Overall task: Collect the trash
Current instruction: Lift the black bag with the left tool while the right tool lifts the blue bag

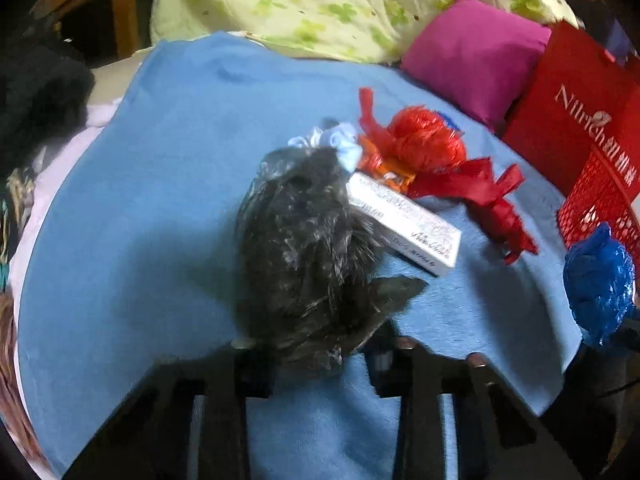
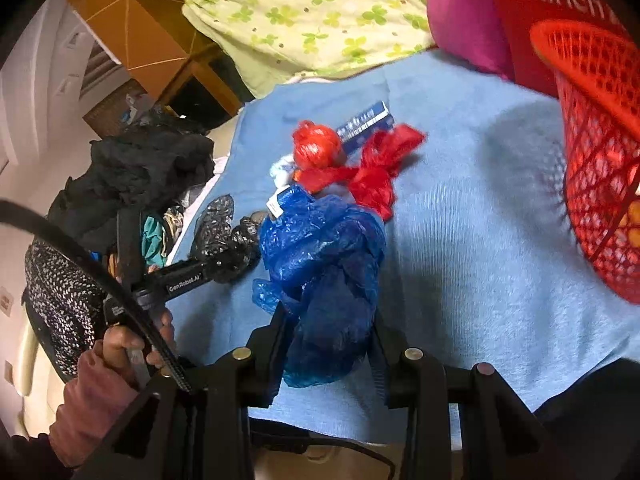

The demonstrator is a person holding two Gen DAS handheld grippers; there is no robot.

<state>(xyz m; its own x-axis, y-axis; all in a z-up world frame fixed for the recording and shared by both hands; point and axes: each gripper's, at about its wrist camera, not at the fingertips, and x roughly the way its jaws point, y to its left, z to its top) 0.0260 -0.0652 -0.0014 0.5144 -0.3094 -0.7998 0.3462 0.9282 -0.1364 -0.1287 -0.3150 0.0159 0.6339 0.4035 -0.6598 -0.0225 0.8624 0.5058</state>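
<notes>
Left wrist view shows my left gripper (image 1: 320,354) closed on the black plastic bag (image 1: 308,248); the right gripper (image 2: 330,344) clamps the blue bag (image 2: 324,256). Thin crumpled film could slip out before reaching the red basket (image 2: 600,160) nearby.

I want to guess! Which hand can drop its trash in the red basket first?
Probably the right: its gripper holds the blue bag beside the red basket. The left gripper with the black bag is farther.
</notes>
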